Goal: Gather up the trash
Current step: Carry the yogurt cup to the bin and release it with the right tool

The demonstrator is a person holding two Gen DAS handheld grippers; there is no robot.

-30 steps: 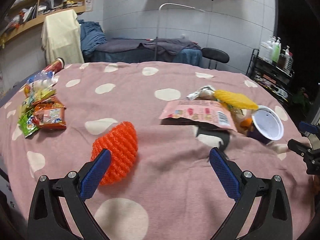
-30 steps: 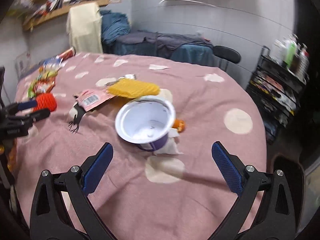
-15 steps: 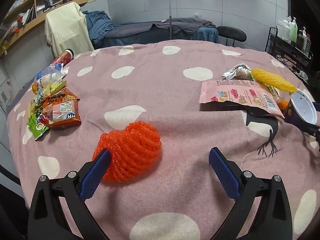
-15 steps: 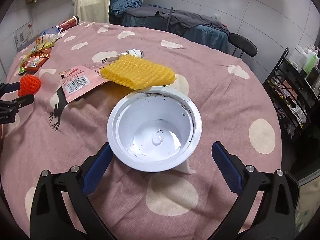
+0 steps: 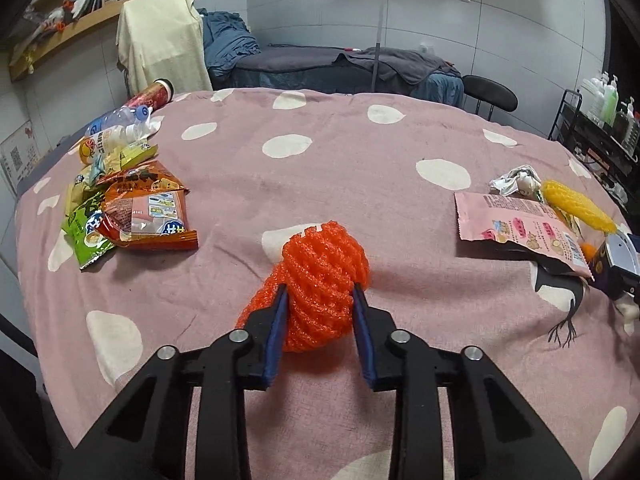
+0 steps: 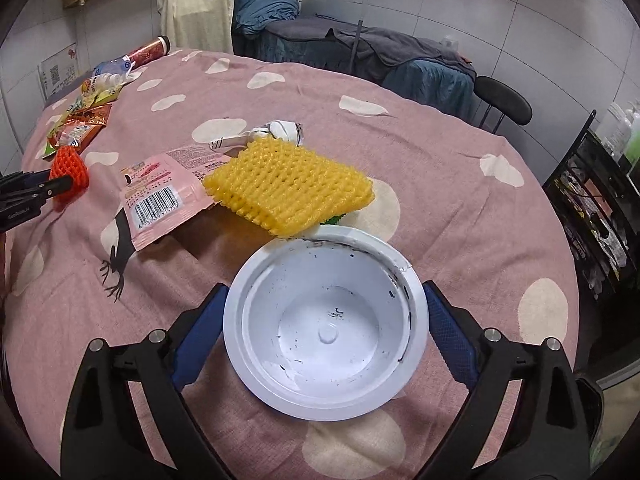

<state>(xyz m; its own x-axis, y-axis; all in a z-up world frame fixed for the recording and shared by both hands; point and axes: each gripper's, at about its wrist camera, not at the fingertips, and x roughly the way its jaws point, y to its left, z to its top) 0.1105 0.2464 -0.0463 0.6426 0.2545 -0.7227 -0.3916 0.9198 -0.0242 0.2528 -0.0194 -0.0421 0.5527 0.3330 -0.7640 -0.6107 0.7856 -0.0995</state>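
Our left gripper (image 5: 318, 304) has just been closing its jaws onto the orange foam net (image 5: 322, 280), while our right gripper (image 6: 324, 312) brackets the white cup (image 6: 324, 320), grip unclear.

- Walls (image 5: 320, 8) are pale grey tile, dimly lit.
- A wooden shelf (image 5: 108, 4) on the left wall holds books and clutter.
- A cream cloth (image 5: 160, 40) hangs over something tall below it.
- Blue clothes (image 5: 224, 48) are heaped beside the cloth.
- A low bed (image 5: 340, 68) with dark covers runs along the back wall.
- A white bent pole (image 5: 380, 20) rises over the bed.
- A black chair (image 5: 490, 94) stands right of the bed.
- A black rack (image 5: 592, 136) with bottles is at far right.
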